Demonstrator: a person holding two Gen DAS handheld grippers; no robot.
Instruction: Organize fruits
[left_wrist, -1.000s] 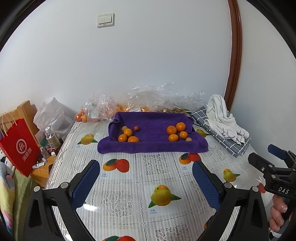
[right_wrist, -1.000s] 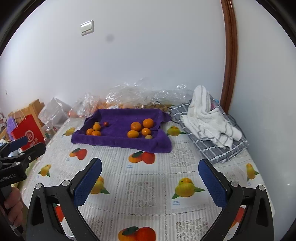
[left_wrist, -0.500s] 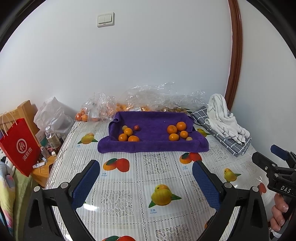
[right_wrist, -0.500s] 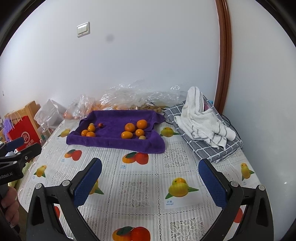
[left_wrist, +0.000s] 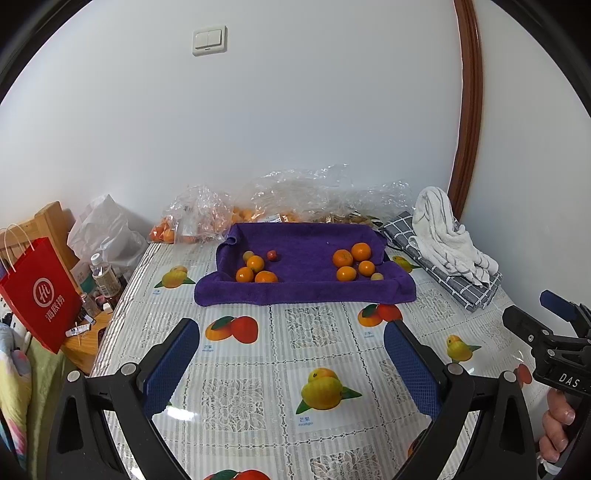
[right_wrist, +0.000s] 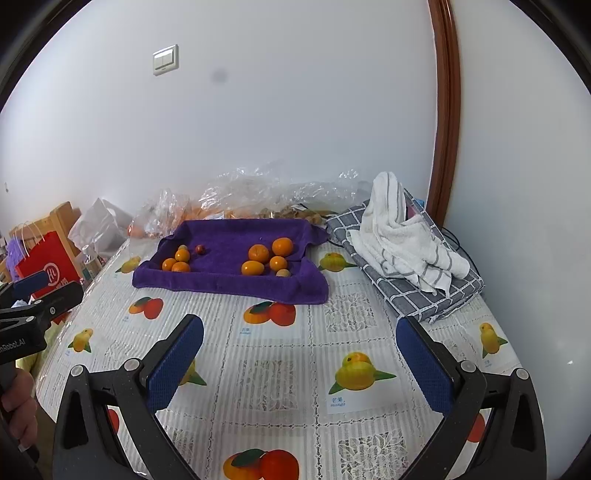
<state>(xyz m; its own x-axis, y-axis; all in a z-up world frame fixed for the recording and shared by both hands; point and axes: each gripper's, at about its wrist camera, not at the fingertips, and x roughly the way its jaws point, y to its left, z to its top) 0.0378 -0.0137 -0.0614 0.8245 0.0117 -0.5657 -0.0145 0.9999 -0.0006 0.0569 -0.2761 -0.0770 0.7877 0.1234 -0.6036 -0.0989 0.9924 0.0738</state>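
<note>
A purple towel lies at the far middle of the table, its edges turned up. On it sit two clusters of fruit: a left cluster of oranges with a small red fruit, and a right cluster of oranges with a small pale fruit. My left gripper is open and empty, well short of the towel. My right gripper is open and empty, also short of the towel.
The table carries a fruit-print cloth. Clear plastic bags with more fruit line the back wall. A white towel on a grey checked cloth lies at the right. A red paper bag and bottles stand off the left edge.
Both grippers have drifted slightly; the right view has shifted a little to the right and nearer. The fruit and towel have not moved.
</note>
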